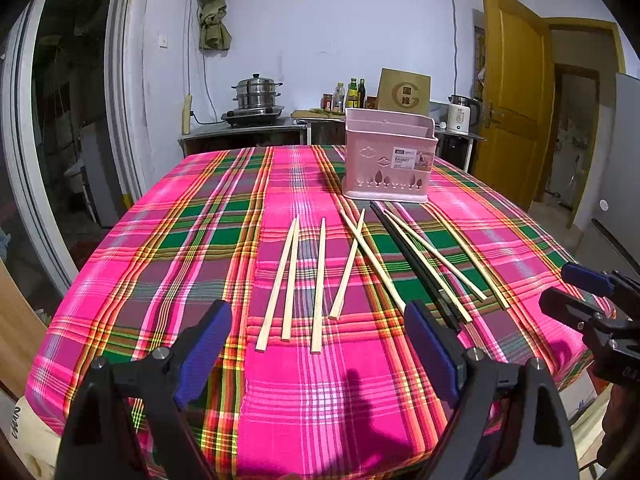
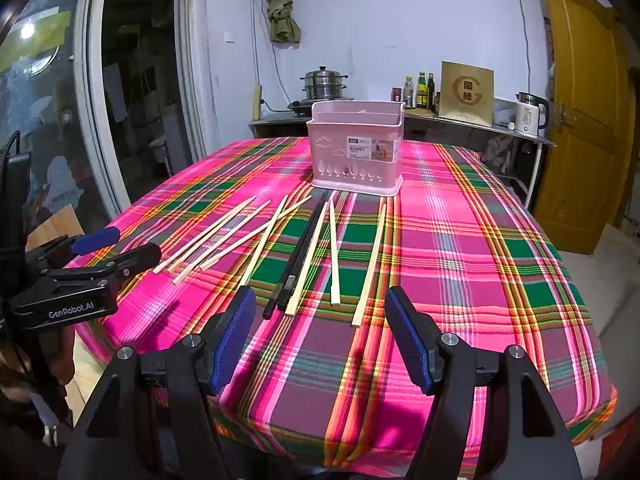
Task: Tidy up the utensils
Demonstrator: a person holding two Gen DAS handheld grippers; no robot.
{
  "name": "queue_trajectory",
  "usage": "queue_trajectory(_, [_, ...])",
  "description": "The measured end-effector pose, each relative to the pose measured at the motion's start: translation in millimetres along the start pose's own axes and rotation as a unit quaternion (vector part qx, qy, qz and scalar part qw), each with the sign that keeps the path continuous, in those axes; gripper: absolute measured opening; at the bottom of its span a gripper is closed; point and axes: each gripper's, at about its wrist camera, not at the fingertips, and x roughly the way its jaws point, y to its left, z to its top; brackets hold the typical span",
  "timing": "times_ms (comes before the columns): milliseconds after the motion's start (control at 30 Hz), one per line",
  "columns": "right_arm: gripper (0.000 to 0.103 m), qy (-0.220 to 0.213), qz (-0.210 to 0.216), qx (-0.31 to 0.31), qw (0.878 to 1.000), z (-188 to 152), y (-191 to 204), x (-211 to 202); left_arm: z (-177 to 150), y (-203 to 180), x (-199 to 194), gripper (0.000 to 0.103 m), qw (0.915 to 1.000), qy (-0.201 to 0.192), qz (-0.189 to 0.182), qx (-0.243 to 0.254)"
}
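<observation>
Several pale wooden chopsticks (image 1: 318,284) lie spread on the plaid tablecloth (image 1: 168,264), with a black pair (image 1: 412,260) among them; they also show in the right wrist view, wooden chopsticks (image 2: 334,252) and black pair (image 2: 298,256). A pink utensil basket (image 1: 388,156) stands upright behind them, also in the right wrist view (image 2: 356,148). My left gripper (image 1: 318,346) is open and empty, hovering just short of the near ends of the left chopsticks. My right gripper (image 2: 320,336) is open and empty, just short of the right chopsticks' near ends.
The table's near edge lies under both grippers. Each gripper shows in the other's view: the right one (image 1: 580,292) and the left one (image 2: 112,248). Behind the table a counter holds a steamer pot (image 1: 256,92), bottles (image 1: 352,94) and a kettle (image 1: 460,114). A yellow door (image 1: 516,92) stands right.
</observation>
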Motion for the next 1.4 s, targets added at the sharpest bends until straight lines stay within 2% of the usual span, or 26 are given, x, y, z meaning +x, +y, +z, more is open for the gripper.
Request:
queue_trajectory(300, [0.067,0.011,0.000,0.000,1.000,-1,-5,14,3,1,21,0.089,0.9995,0.018,-0.023,0.006])
queue_trajectory(567, [0.065,0.018,0.007,-0.007,1.000,13,-10,35,21,8,50,0.088,0.9985,0.047,-0.023,0.016])
queue_trajectory(633, [0.062,0.020,0.010,-0.007,1.000,18,-12,40,28,10,57,0.080,0.9981,0.053,-0.024,0.019])
queue_trajectory(733, [0.054,0.024,0.015,-0.007,1.000,30,-15,53,40,14,73,0.075,0.9967,0.070,-0.035,0.019])
queue_trajectory(967, [0.031,0.064,0.015,-0.022,0.998,60,-20,96,65,6,112,0.066,0.9918,0.104,-0.050,0.056])
queue_trajectory(1100, [0.022,0.095,0.025,-0.024,0.995,74,-25,128,71,4,140,0.051,0.9869,0.136,-0.063,0.060])
queue_trajectory(1233, [0.020,0.126,0.034,-0.025,0.991,79,-28,155,76,5,158,0.042,0.9841,0.152,-0.068,0.062])
queue_trajectory(1400, [0.019,0.151,0.045,-0.018,0.987,82,-31,179,81,1,169,0.037,0.9812,0.161,-0.078,0.074])
